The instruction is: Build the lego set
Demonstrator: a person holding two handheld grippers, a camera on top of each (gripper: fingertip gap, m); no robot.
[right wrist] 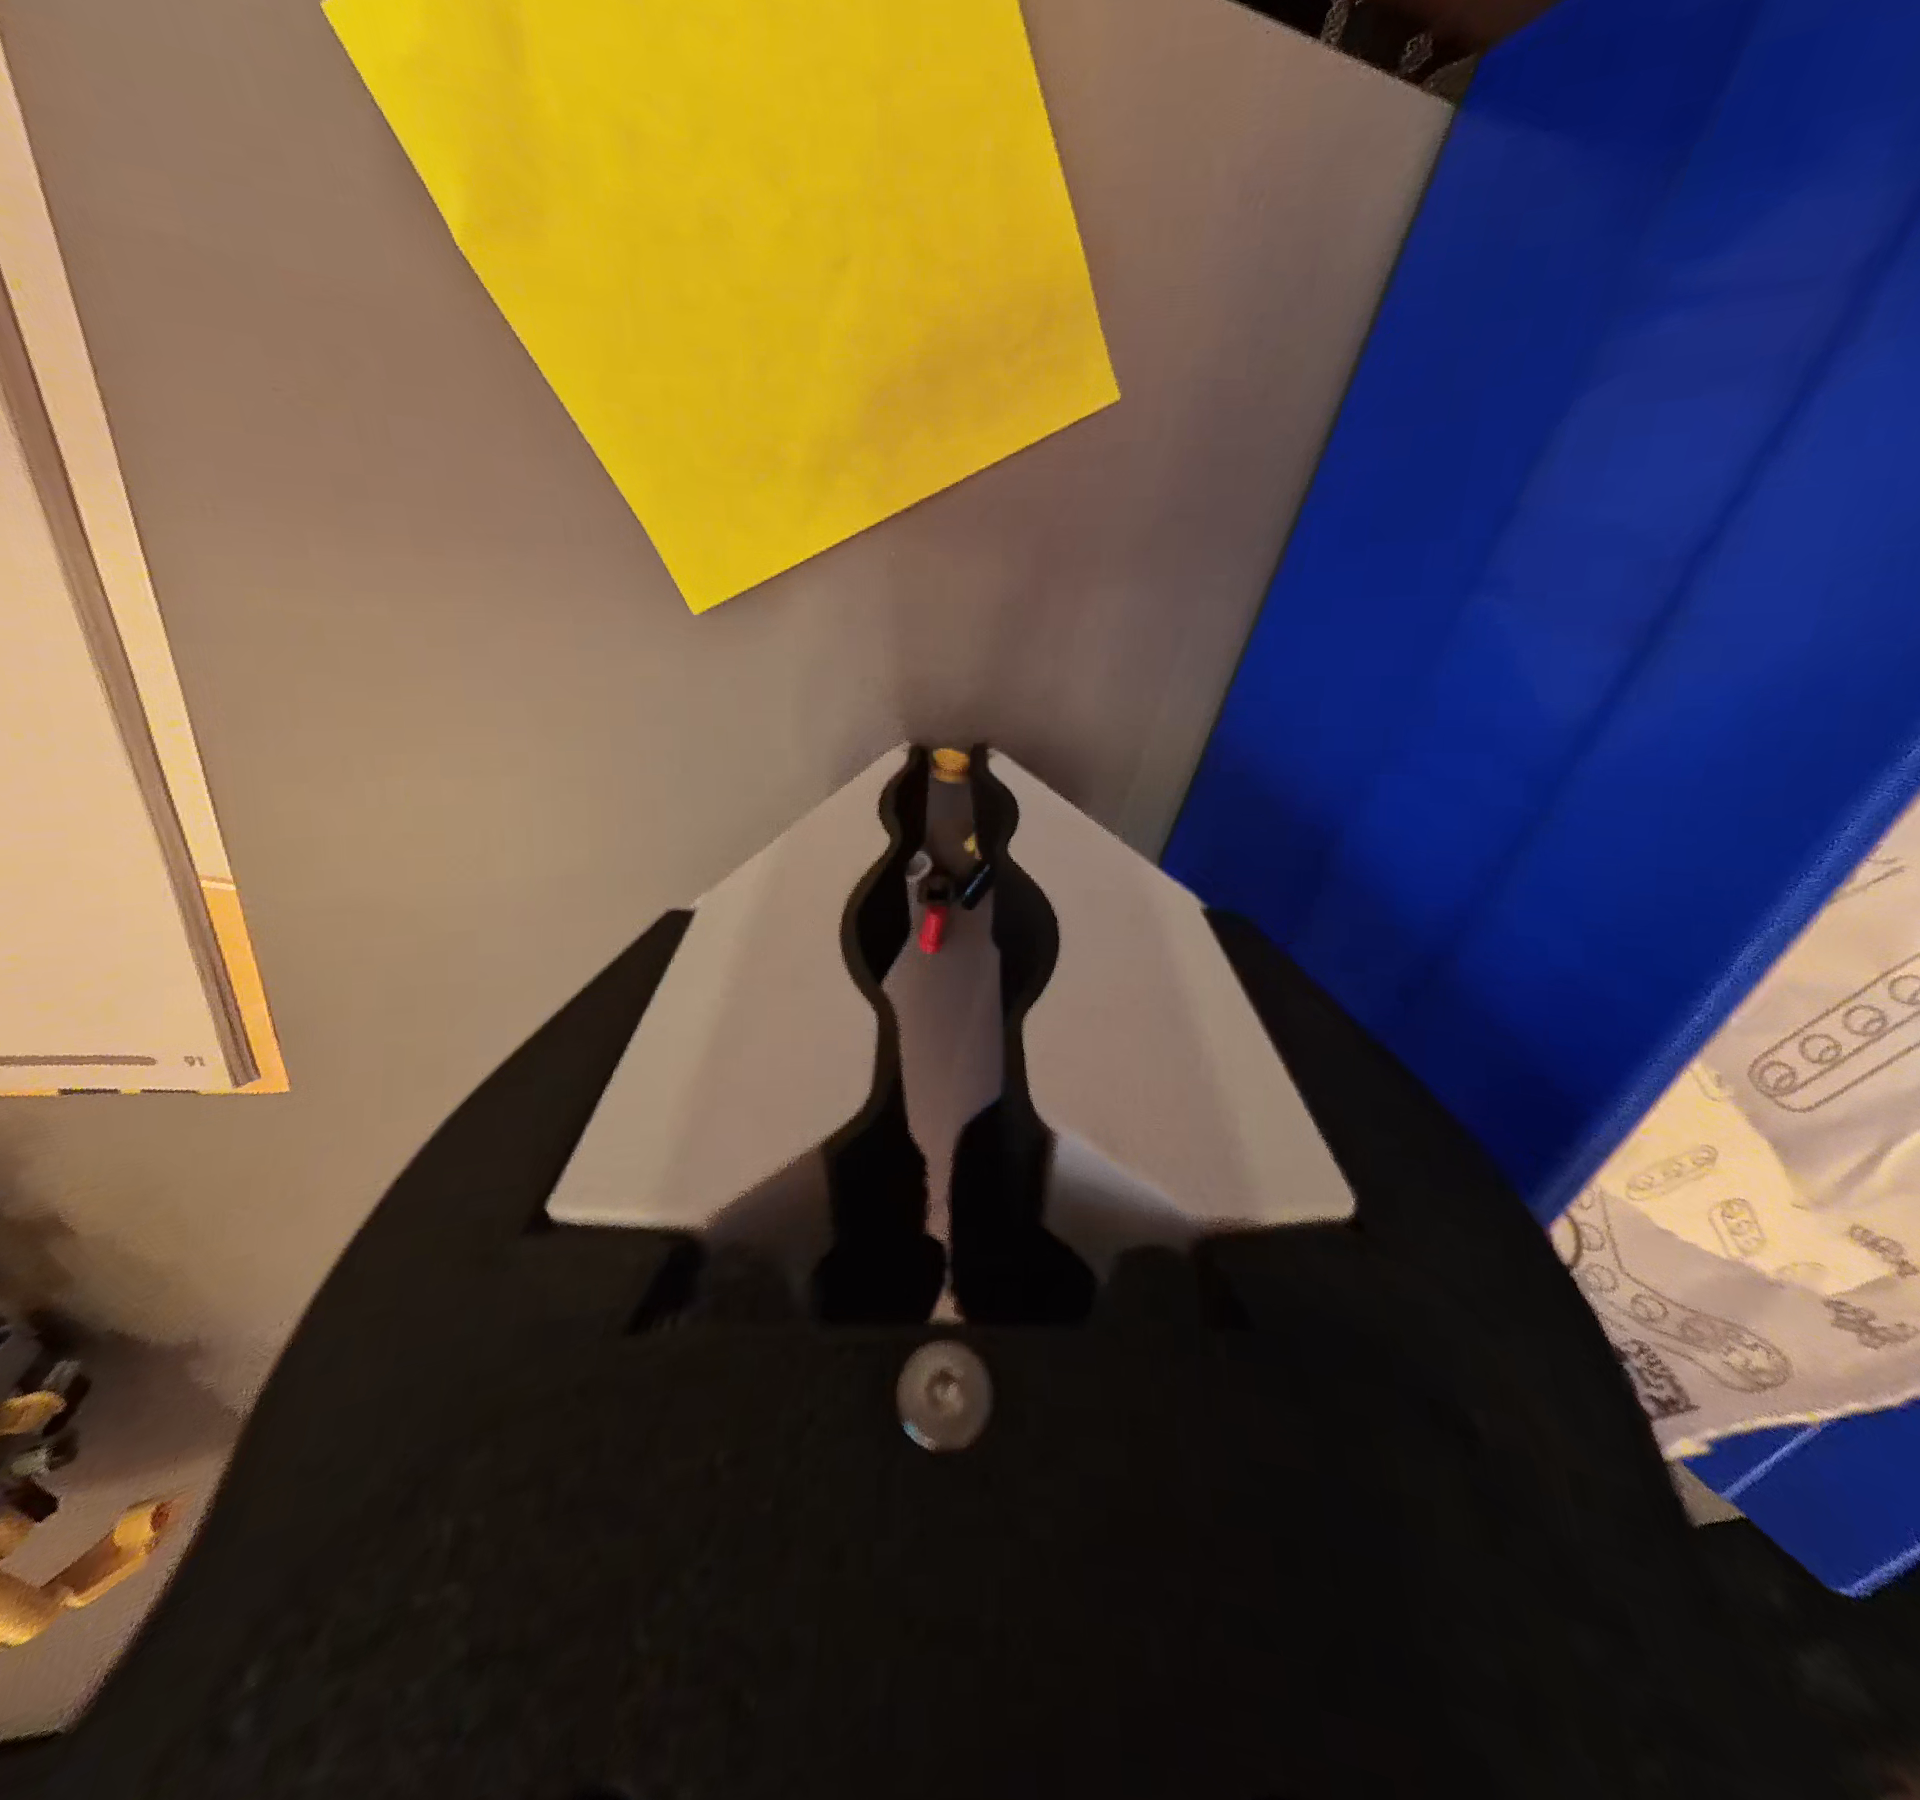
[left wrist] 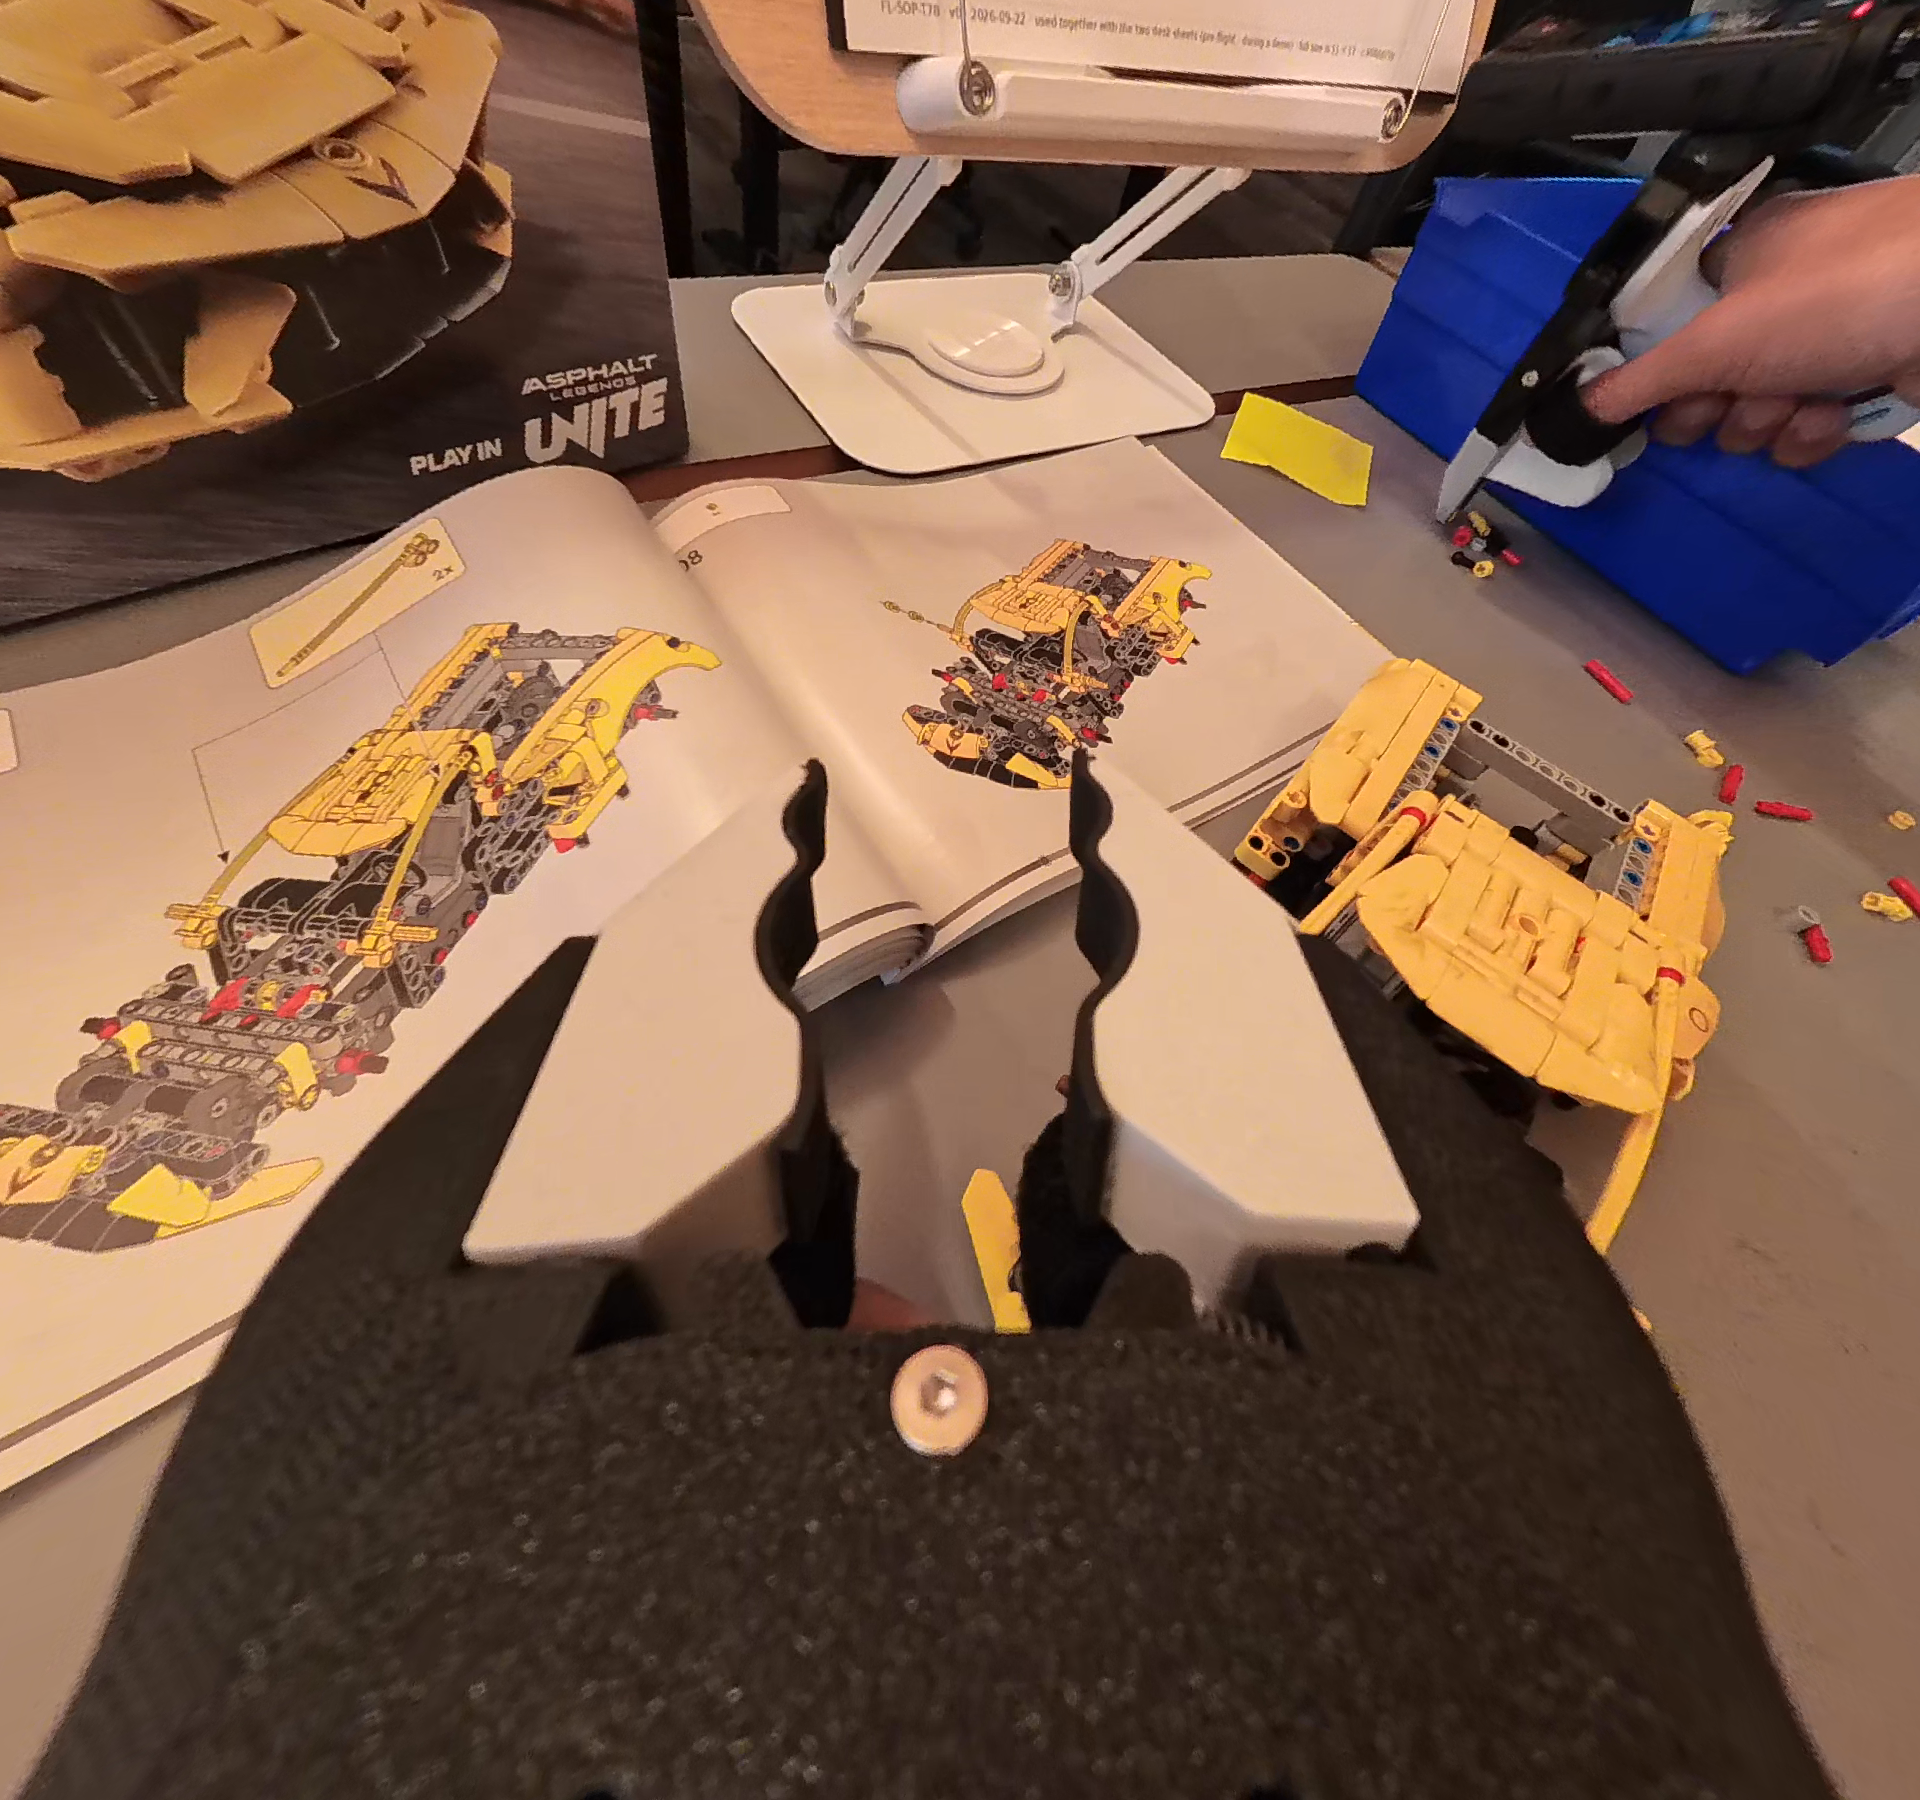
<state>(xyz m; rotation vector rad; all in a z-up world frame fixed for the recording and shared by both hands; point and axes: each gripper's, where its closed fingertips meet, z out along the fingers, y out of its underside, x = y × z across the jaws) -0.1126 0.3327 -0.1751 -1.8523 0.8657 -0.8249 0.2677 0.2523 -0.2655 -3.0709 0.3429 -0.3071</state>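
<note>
The right gripper [right wrist: 945, 761], its jaws nearly together on a tiny, light, slippery yellow plastic peg [right wrist: 947, 763] by the blue plastic bin [right wrist: 1558, 711], needs a tip-only pinch; the left gripper [left wrist: 943, 794] gapes empty near the half-built yellow brick car [left wrist: 1496, 909].

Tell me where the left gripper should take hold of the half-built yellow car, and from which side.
Grip the grey studless beam frame at the far end of the half-built yellow car, coming down from above with the open left gripper. The straight, exposed beam probably gives the fingers flat parallel faces, whereas the curved yellow panels slope and the thin yellow arm looks likely to flex.
</note>
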